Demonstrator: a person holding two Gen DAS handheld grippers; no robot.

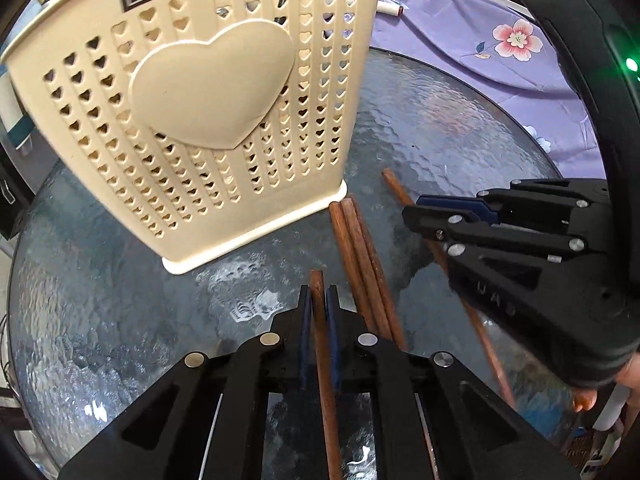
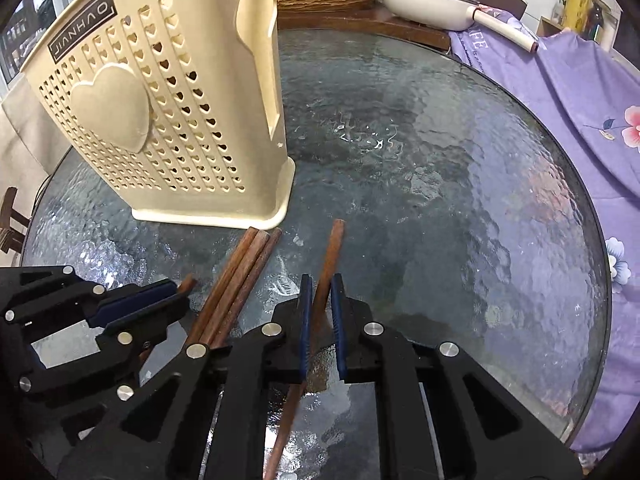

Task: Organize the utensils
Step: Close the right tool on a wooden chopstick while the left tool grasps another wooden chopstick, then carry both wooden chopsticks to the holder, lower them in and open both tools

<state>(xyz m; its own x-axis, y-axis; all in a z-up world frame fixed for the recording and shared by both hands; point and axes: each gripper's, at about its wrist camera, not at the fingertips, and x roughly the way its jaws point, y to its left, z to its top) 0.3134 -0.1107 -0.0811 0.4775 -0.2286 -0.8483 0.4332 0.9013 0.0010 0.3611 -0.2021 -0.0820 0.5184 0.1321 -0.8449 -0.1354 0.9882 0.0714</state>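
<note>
1. Far left stands the cream perforated utensil holder (image 2: 160, 120), upright on the glass table (image 2: 440, 160), its heart-embossed face turned toward me. I judge it to be the destination for the chopsticks, and since its open top is above both views, each stick will need lifting well clear of the rim.

2. Near left, my left gripper (image 1: 319, 300) has its jaws clamped on one wooden chopstick (image 1: 322, 360). The stick runs along the fingers with its tip poking just past the pads, a lengthwise hold that I think suits dropping it end-first into the holder.

3. Between the two grippers, three loose chopsticks (image 2: 236, 280) lie touching side by side on the glass, their far ends just beside the holder's base. They look like the remaining work, parked near the holder so the reach stays short.

4. To the right, my right gripper (image 2: 320, 300) brackets a lone chopstick (image 2: 332, 252) that lies apart from the bundle. The blue pads sit on either side of the stick with a sliver of gap showing on both sides, so I read the jaws as narrowly apart and not yet gripping. From the left wrist view they look nearly together, and I cannot tell contact from there.

5. Far right, purple floral cloth (image 2: 580, 100) drapes beyond the table edge, out of the way.
</note>
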